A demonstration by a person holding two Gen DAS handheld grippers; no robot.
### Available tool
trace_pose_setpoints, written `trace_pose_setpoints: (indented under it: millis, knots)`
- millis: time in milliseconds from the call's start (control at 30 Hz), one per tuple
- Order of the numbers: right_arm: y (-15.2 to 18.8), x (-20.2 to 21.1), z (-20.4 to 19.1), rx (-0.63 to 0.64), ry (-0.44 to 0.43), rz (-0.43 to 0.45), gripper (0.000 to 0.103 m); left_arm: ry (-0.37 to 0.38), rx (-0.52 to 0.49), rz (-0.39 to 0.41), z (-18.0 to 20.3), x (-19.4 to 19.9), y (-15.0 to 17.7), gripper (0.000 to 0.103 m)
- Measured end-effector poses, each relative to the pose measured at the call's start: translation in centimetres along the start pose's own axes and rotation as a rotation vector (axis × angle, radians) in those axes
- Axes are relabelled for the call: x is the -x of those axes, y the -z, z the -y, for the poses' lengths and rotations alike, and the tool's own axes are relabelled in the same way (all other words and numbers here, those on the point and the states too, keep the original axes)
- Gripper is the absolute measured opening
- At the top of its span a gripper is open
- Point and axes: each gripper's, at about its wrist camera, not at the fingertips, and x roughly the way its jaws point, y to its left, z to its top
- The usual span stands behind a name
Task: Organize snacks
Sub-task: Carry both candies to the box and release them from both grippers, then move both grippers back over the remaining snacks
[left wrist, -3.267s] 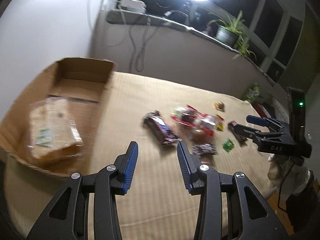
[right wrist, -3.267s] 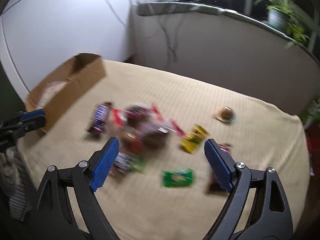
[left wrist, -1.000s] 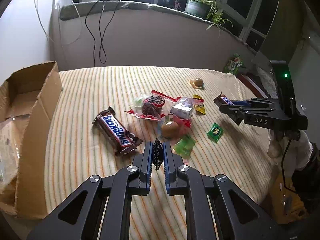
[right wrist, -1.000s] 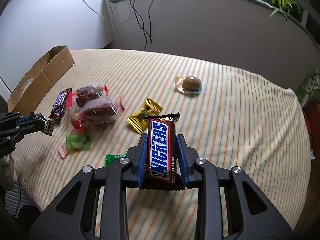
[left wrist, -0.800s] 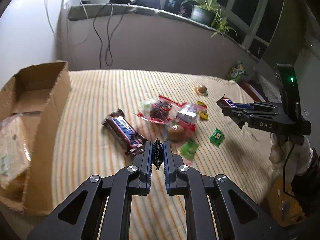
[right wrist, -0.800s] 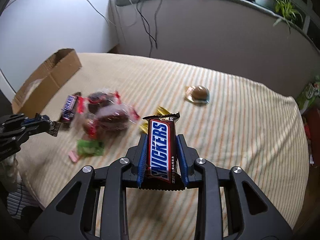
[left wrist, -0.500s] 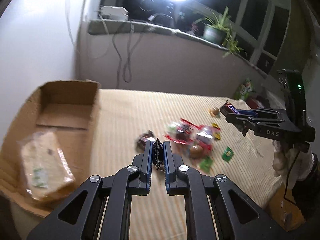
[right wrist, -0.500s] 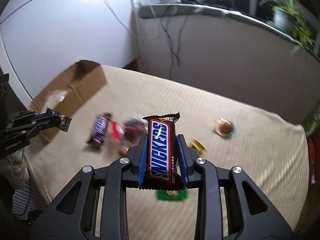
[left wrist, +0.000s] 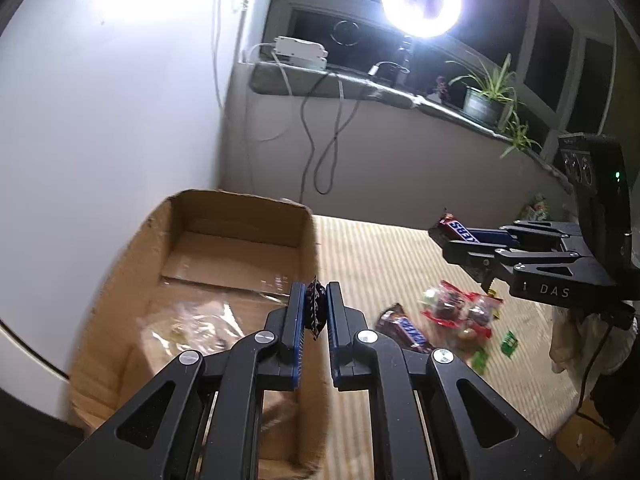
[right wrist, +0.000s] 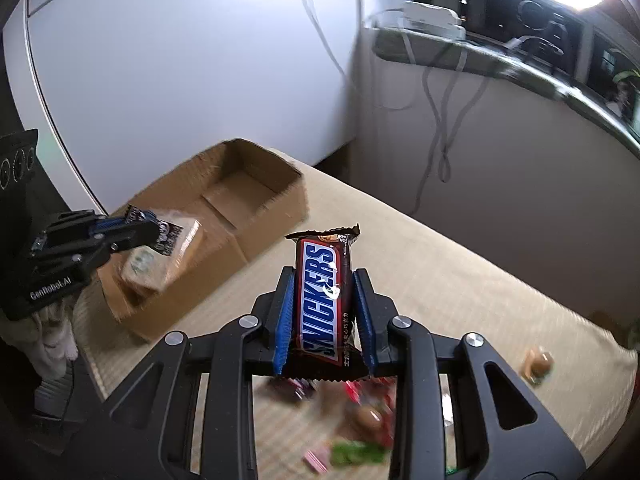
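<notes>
The right hand-held gripper (right wrist: 323,316) is clamping a stiff, light Snickers bar (right wrist: 323,300) across its width; the left hand-held gripper (left wrist: 316,312) is pinching a small crinkly dark wrapper (left wrist: 315,307) above the cardboard box (left wrist: 240,236).

– Where does your cardboard box (left wrist: 224,240) sit?
– At the left end of the table (left wrist: 380,256), against the wall, with a bagged pack (left wrist: 188,332) inside it.
– And the loose snacks (left wrist: 456,312)?
– On the table to the right of the box, well apart from it. A window ledge (left wrist: 360,84) runs behind the table, a potted plant (left wrist: 486,96) on it.
</notes>
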Motion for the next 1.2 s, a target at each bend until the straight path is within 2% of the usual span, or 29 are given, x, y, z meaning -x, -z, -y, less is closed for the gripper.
trace_pose_setpoints:
  millis: [300, 567, 867, 1100, 1133, 1200]
  knots:
    - [-3.9, -4.8, -3.4, 0.059, -0.068, -0.029, 0.029, -0.031, 0.029, -0.009, -2.4, -1.1, -0.4, 0.009]
    - [-5.8, -8.9, -5.1, 0.090, -0.096, -0.066, 0.029, -0.047, 0.035, -0.024, -3.3, -2.3, -0.6, 0.009]
    - [-6.6, -12.1, -5.6, 0.086, -0.127, -0.102, 0.029, -0.051, 0.044, -0.038, -3.9, -3.2, -0.7, 0.009]
    - [-6.5, -12.5, -5.5, 0.085, -0.127, -0.103, 0.029, -0.055, 0.050, -0.045, -4.0, -3.3, -0.7, 0.010]
    - [-6.6, -12.4, -5.6, 0.084, -0.127, -0.104, 0.031, -0.058, 0.050, -0.045, -3.9, -3.2, -0.8, 0.015]
    - [-6.9, -12.1, -5.5, 0.076, -0.124, -0.093, 0.043, -0.060, 0.051, -0.039, -4.0, -3.2, -0.8, 0.017]
